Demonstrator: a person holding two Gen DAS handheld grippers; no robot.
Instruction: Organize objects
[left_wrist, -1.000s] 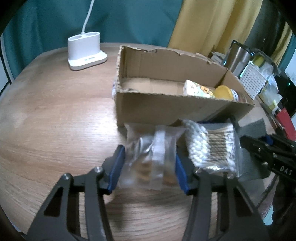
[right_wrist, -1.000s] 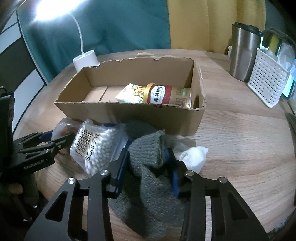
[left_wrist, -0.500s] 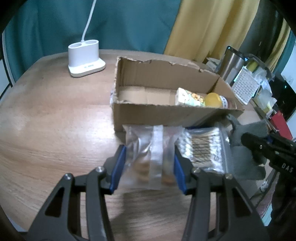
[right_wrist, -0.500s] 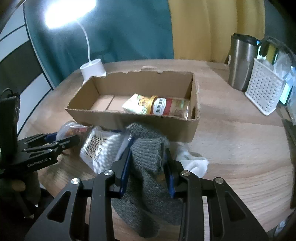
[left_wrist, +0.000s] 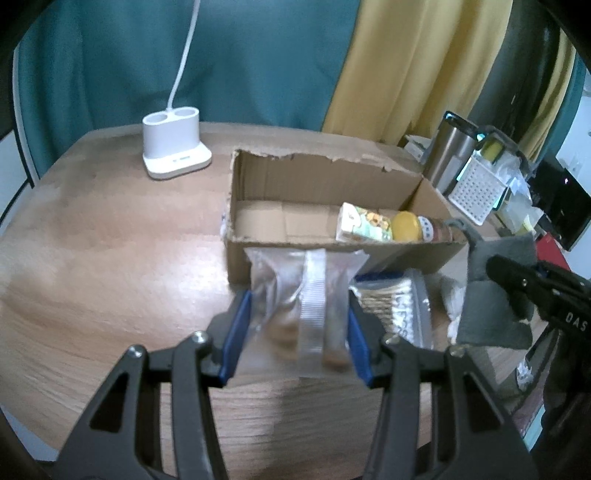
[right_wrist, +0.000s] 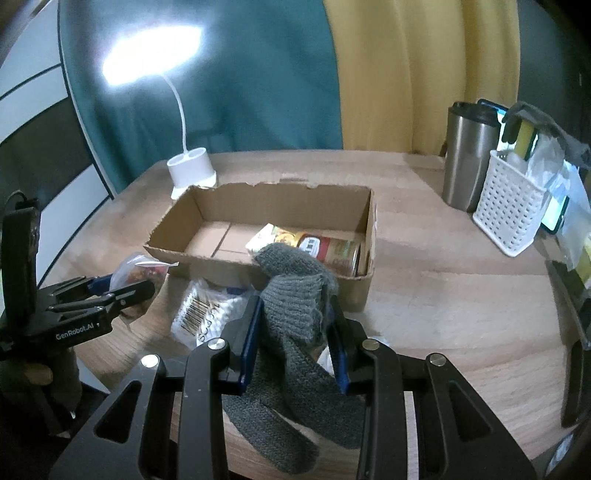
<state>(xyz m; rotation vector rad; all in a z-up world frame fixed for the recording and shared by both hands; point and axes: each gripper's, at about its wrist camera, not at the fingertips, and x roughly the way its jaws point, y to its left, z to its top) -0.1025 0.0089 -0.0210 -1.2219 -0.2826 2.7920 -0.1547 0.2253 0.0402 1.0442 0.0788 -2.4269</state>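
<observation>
The clear snack packet (left_wrist: 301, 295) and the grey knit sock (right_wrist: 295, 306) have both come up off the counter (left_wrist: 110, 258) over the last second: the cardboard box (left_wrist: 332, 254) now sits lower and smaller in both wrist views, so each item looks lifted and ready to be carried over the box's near wall, which suggests the pick-up step is done and only the drop-in remains. The packet stands with its long axis running away from the left tool (left_wrist: 297, 328), its sealed end pointing toward the box's near-left corner; that tool is clamped on its two sides. The sock hangs lengthwise from the right tool (right_wrist: 295, 332), cuff end up toward the box, the rest trailing down; the right tool is clenched on it. The cotton-swab bag (right_wrist: 207, 317) lies on the counter between them, against the box's near wall.
</observation>
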